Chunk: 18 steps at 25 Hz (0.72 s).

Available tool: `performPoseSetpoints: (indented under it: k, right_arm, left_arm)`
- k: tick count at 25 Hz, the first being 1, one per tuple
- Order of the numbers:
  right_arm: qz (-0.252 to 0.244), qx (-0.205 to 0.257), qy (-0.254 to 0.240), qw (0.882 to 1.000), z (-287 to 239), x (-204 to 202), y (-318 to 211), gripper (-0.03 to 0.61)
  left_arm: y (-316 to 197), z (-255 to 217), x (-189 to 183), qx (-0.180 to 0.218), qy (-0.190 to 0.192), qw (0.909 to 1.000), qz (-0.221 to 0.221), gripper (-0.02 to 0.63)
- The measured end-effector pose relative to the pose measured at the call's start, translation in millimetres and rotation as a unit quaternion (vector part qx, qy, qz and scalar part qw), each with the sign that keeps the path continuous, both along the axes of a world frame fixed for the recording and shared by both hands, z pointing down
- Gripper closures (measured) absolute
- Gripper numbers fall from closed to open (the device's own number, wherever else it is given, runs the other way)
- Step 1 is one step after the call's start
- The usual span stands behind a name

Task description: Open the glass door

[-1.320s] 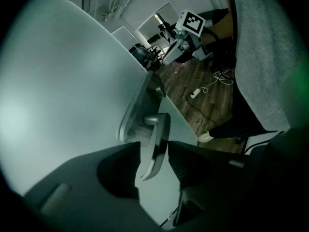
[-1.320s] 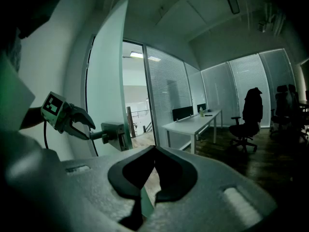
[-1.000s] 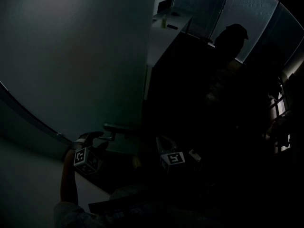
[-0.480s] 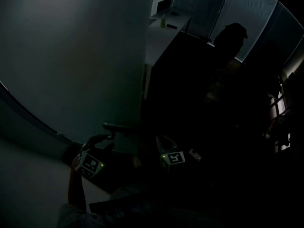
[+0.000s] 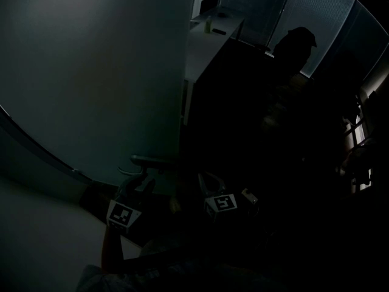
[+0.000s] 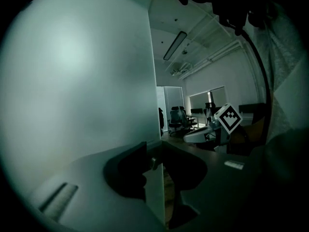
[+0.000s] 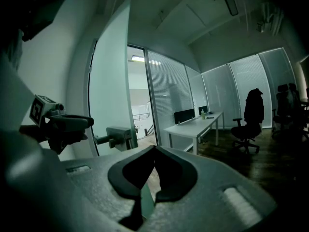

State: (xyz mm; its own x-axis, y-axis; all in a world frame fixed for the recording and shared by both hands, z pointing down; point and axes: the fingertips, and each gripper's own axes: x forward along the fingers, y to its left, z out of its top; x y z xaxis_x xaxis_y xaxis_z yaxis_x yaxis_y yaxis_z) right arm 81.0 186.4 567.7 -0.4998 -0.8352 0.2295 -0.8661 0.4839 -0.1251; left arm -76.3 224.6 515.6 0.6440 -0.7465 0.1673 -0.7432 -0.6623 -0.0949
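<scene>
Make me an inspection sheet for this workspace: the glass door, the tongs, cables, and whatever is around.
surface: dark floor; the room is dim.
job's things: frosted glass door; lever handle near its edge.
clutter: white desk with small items; office chair with a dark jacket on it.
grippers: left tongs by the handle, jaws have just been closing, door's edge between them, a gap shows on one side; right tongs tips together, empty.
cables: one dark cable arcs beside the left tongs.
surroundings: window blinds; ceiling light.
</scene>
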Motion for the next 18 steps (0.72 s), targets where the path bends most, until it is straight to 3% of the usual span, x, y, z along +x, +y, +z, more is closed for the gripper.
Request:
performPoseSetpoints:
  k: [8,14,18]
  right_arm:
    - [-0.002,0.016,-0.010,1.000,-14.7,-3.4,8.6,0.575]
    - [0.002,0.022,-0.022,1.000,-25.9,-2.2,18.6,0.575]
    - [-0.001,0.037,-0.011,0.999,-34.6,-2.6,25.7,0.575]
  left_arm:
    - [1.1,5.4,11.6,0.004,0.035,0.9989,-0.032,0.530]
    - [3.3,2.0,5.5,-0.002,0.078,0.9937,-0.081,0.597]
    - [10.2,-3.9,7.1,-0.005,0.094,0.9919,-0.084,0.609]
